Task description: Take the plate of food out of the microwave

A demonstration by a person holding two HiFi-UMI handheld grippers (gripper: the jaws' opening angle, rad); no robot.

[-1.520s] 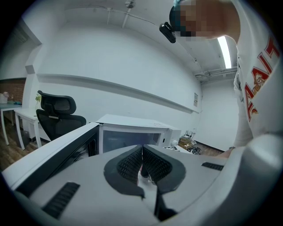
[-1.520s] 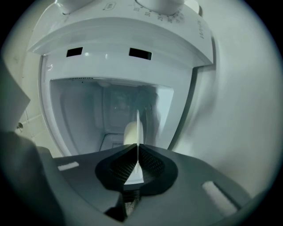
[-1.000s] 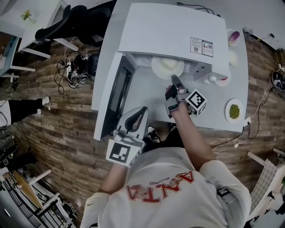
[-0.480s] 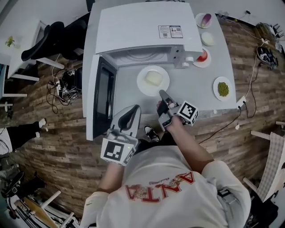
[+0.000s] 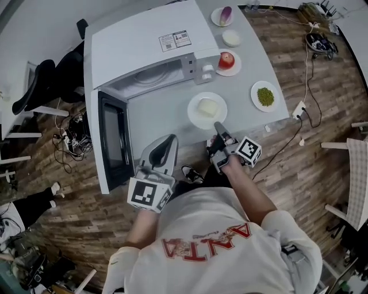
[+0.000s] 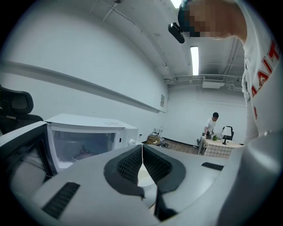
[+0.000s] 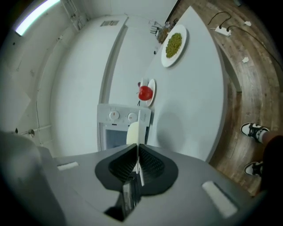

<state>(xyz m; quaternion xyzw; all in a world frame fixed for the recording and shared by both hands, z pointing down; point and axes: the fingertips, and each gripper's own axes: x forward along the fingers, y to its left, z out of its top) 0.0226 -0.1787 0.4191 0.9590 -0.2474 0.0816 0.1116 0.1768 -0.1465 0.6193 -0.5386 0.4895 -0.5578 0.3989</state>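
Observation:
A white plate (image 5: 207,110) with a pale yellow block of food (image 5: 207,107) is outside the microwave (image 5: 144,49), over the grey table (image 5: 161,115) in front of its control panel. My right gripper (image 5: 219,128) is shut on the plate's near rim. In the right gripper view the plate (image 7: 141,126) shows edge-on, pinched between the jaws of the right gripper (image 7: 138,154). The microwave's door (image 5: 112,140) stands wide open to the left and its cavity (image 5: 150,77) is empty. My left gripper (image 5: 163,150) hovers by the table's front edge near the door, and in its own view the left gripper (image 6: 142,160) is shut on nothing.
Right of the microwave stand a plate with a red fruit (image 5: 227,60), a plate of green peas (image 5: 265,96), a small white bowl (image 5: 231,38) and a bowl with something purple (image 5: 223,15). A power strip (image 5: 299,109) lies on the wooden floor; a black chair (image 5: 49,86) stands at the left.
The plate has come out of the microwave cavity to the table's front right, drawn back by my right gripper. My left gripper has shifted slightly, still shut.

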